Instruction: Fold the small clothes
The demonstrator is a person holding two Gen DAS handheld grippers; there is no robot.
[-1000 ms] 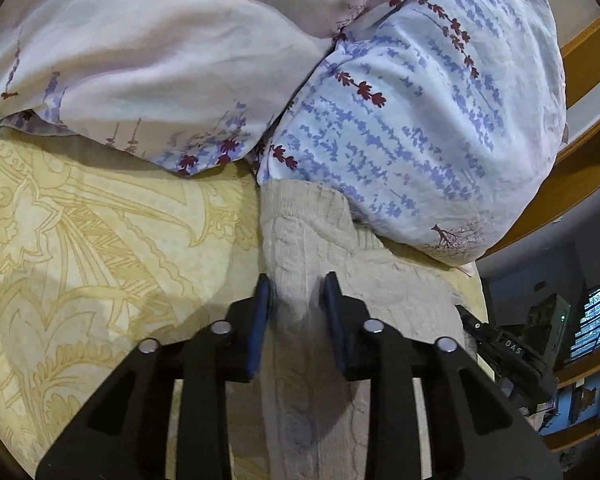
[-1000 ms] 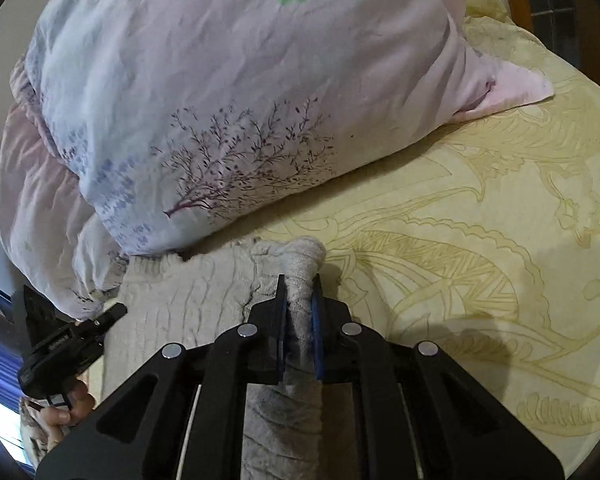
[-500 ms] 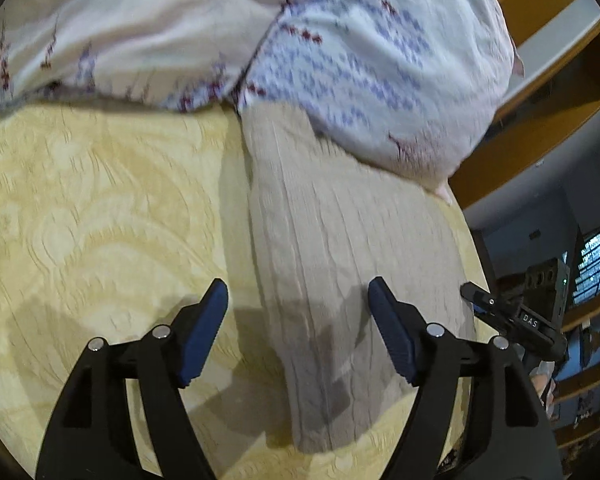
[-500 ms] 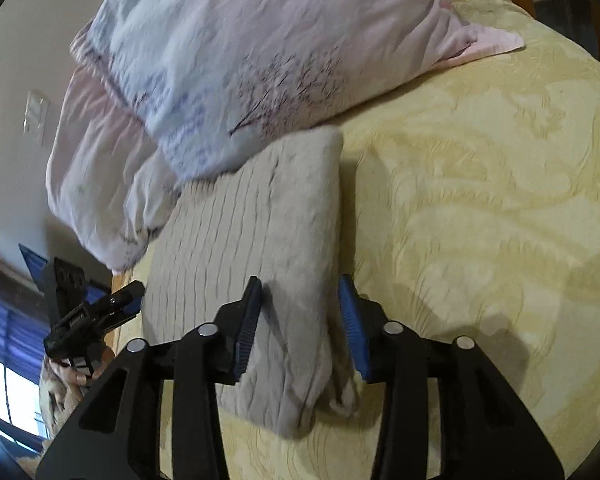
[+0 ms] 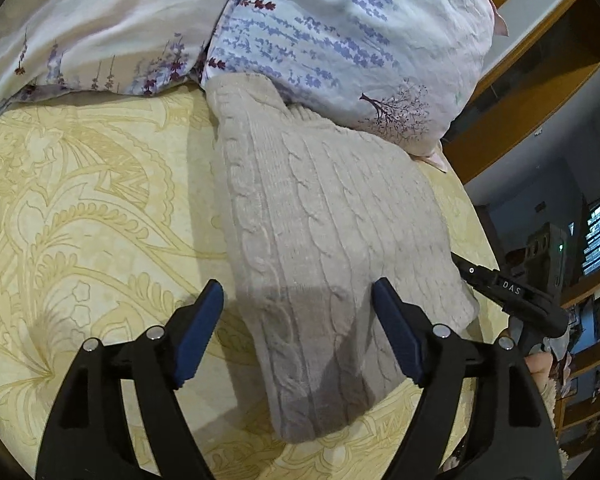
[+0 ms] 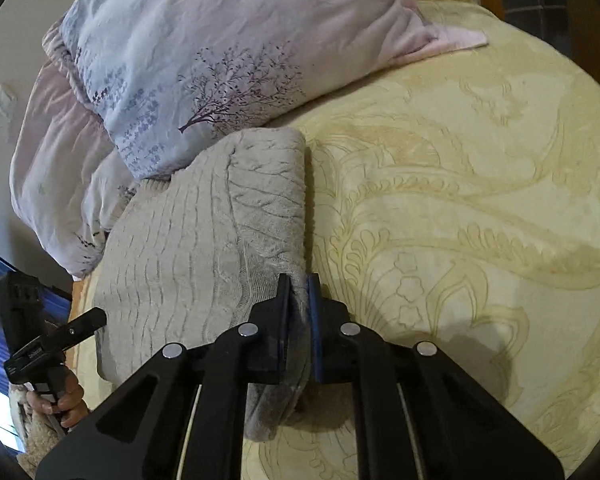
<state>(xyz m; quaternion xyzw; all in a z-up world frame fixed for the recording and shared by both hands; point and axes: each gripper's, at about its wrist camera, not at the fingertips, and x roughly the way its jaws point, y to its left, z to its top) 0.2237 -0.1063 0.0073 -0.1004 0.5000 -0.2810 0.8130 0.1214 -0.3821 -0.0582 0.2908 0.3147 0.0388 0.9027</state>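
Now, my tongs and what lies beyond them, nearest first:
My right gripper (image 6: 298, 292): clenched on the near right edge of the sweater; a thin fold of knit sits pinched between the two pads, which have just been closing.
My left gripper (image 5: 298, 300): released, jaws spread wide and just been opening; it stands over the near end of the sweater, which shows between the pads without either pad pressing on it.
Sweater (image 5: 332, 232): beige cable knit, folded into a long thick bundle, lying flat on the bedspread; its far end is tucked against the pillow.
Bedspread (image 5: 80, 208): pale yellow with a raised leaf-and-scroll pattern, covering the bed under everything.
My left hand (image 6: 66, 404): seen from the right wrist camera at the near left, wrapped around the black handle of its gripper.
Pillow (image 6: 220, 52): pale blue and pink with printed trees and sprigs, lying at the far side and overlapping the sweater's far edge.
Second pillow (image 5: 100, 28): pinkish white, left of the first, touching it.
Wooden bed frame (image 5: 540, 72): far right, past the pillows.
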